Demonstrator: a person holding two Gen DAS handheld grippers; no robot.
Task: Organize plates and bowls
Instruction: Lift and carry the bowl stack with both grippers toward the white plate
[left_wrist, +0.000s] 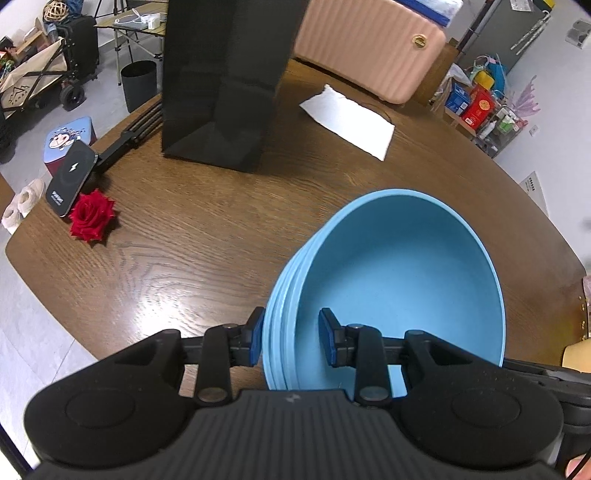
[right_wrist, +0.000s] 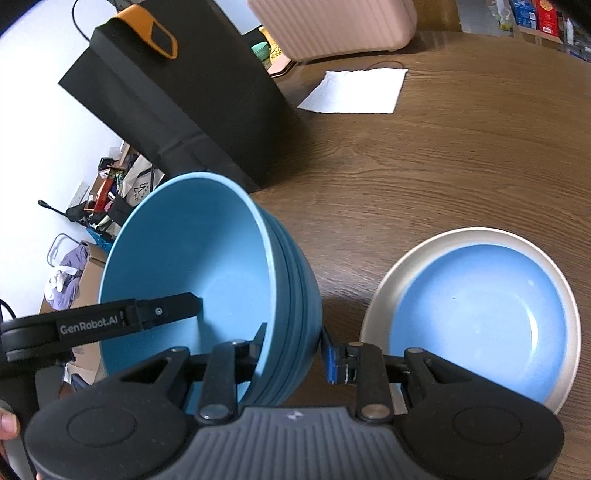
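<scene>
Surface: wooden bench (left_wrist: 207, 236) with dark grain, rounded at its edges; grey floor and room clutter lie beyond it.
Hidden or cut off: the near rim of the blue bowls (left_wrist: 399, 280) disappears behind the gripper bodies in both views; the exact count of nested bowls is hard to make out, only several stacked rims show on the outer wall. The black bag (left_wrist: 221, 81) is cut off by the top edge in the left wrist view. A fingertip shows at the lower left corner of the right wrist view, the rest of the person is out of frame.
Task's thing: a nested stack of matte light-blue bowls, tilted, held over the bench between the two grippers, just in front of the black bag.
Left gripper (left_wrist: 291, 339): fingers clenched on the stack's rim, one blue pad outside, one inside.
Right gripper (right_wrist: 295, 350): fingers grasping the opposite rim of the same stack, one inside, one outside.
Plate (right_wrist: 476, 314): blue centre with a pale beige rim, flat on the bench just beside the stack, partly hidden by the right gripper.
Other things: white paper (left_wrist: 347, 122), red rose (left_wrist: 92, 216), pink suitcase (left_wrist: 369, 48).
</scene>
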